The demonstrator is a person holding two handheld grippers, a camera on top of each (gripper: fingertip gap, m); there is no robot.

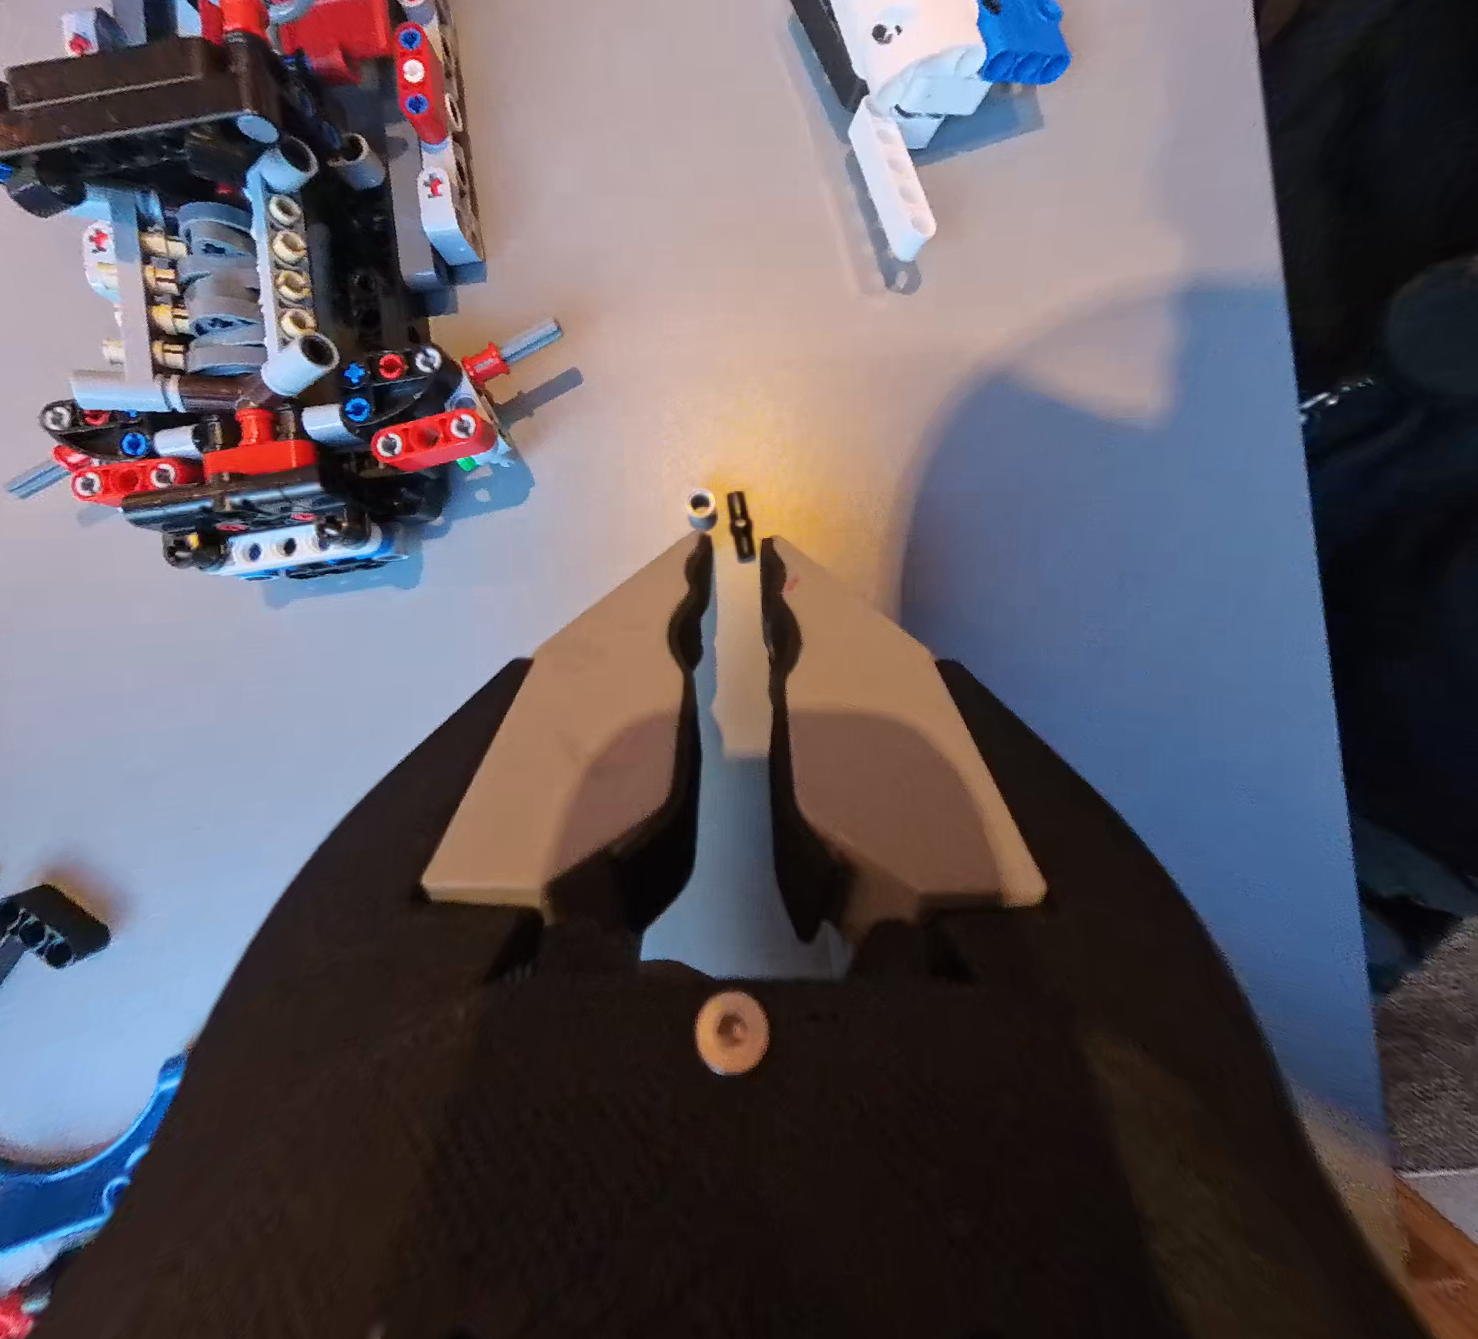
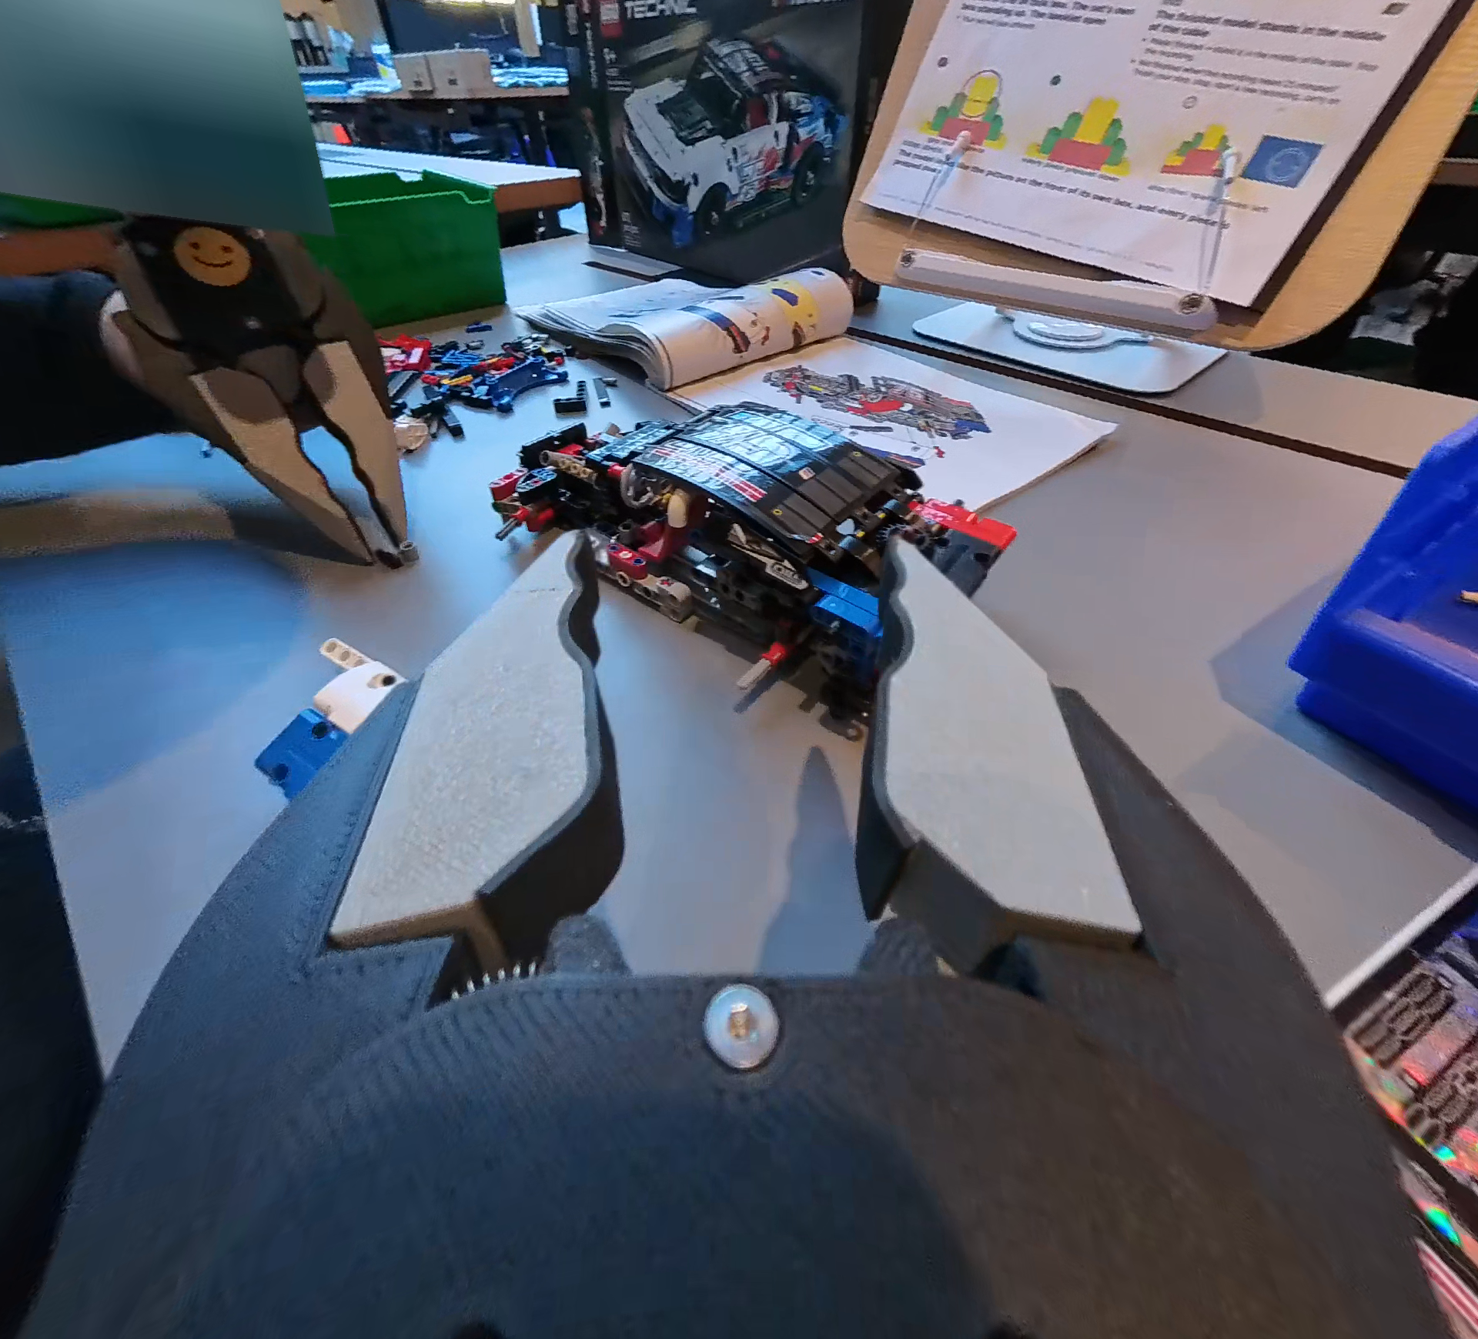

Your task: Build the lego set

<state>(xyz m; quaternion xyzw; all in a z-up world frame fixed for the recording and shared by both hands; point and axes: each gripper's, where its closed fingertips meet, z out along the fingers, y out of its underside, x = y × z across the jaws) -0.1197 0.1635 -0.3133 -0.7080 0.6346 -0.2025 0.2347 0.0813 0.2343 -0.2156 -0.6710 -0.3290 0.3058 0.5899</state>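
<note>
Just beyond the left gripper [image 1: 734, 541], slightly parted, lie a grey bush [image 1: 701, 507] and black axle [image 1: 740, 525]

car model [image 2: 720, 509]: half-built, black roof, upright mid-table | grey bush [image 1: 701, 507], black axle [image 1: 740, 527]: loose, side by side

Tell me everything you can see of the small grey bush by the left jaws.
The small grey bush is a short, light grey plastic tube, standing on end with its bore open upward. It rests on the grey table, just ahead of the left gripper, whose jaws are slightly parted. A black pin lies close beside it.
</note>
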